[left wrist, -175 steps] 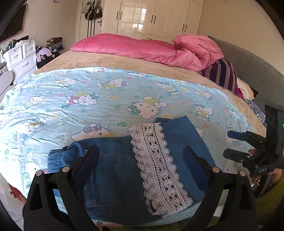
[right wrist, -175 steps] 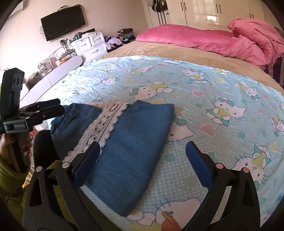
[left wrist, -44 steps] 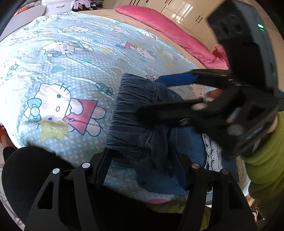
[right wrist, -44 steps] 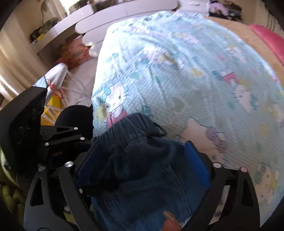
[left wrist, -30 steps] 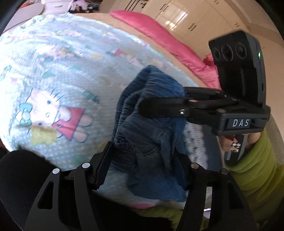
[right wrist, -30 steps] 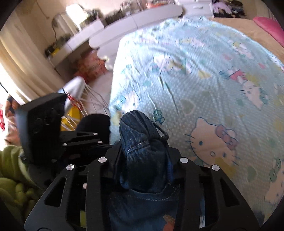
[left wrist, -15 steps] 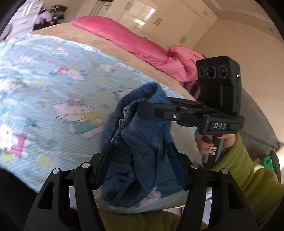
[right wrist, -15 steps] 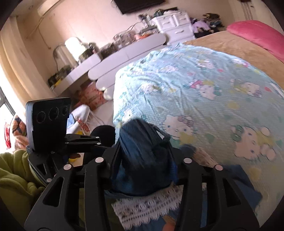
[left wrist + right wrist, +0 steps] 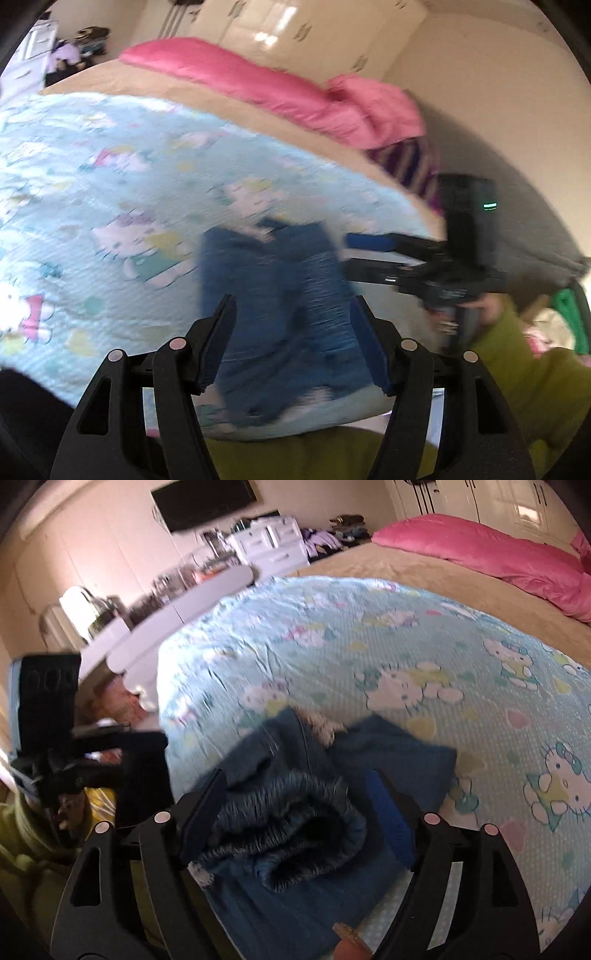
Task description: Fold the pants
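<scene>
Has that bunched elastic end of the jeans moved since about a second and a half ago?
Yes. The elastic end has been carried from the cartoon sheet's dresser-side edge over onto the folded jeans; the right gripper is opening around it.

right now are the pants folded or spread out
Folded: the pants lie as a compact layered bundle on the blue sheet, gathered waistband doubled on top.

No legible txt or labels, pics blurred.

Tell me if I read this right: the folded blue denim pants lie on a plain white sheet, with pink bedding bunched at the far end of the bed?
Not quite. The folded blue denim pants lie on a light blue cartoon-cat print sheet, not a plain white one; the right wrist view shows it clearly. The pink bedding does sit at the far end.
</scene>
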